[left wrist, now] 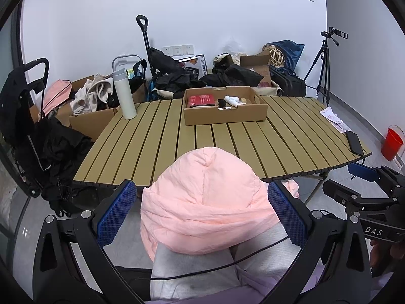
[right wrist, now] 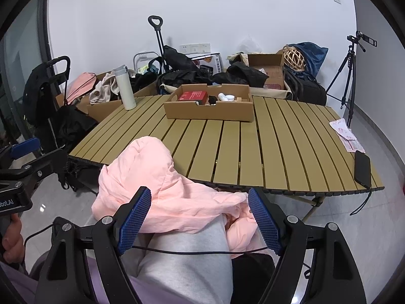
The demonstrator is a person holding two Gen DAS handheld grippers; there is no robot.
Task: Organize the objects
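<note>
"DAS" reads on the right gripper (left wrist: 359, 185) body in the left view; the left gripper (right wrist: 22, 157) shows "...bot.AI", start cut off. Red box (left wrist: 202, 100) has white print, too small to read.

Pink jacket (left wrist: 202, 202) lies bunched on the person's lap in grey trousers (right wrist: 187, 258), front of the slat table (right wrist: 278, 147), its hood end toward the table.

Both grippers' jaws stand wide apart w/ nothing pinched; jacket sits betw. the left one's pads (left wrist: 116, 210), whether touching unclear.

Cardboard box (right wrist: 210, 110) at the table's far side; its small items are hard to make out.
</note>
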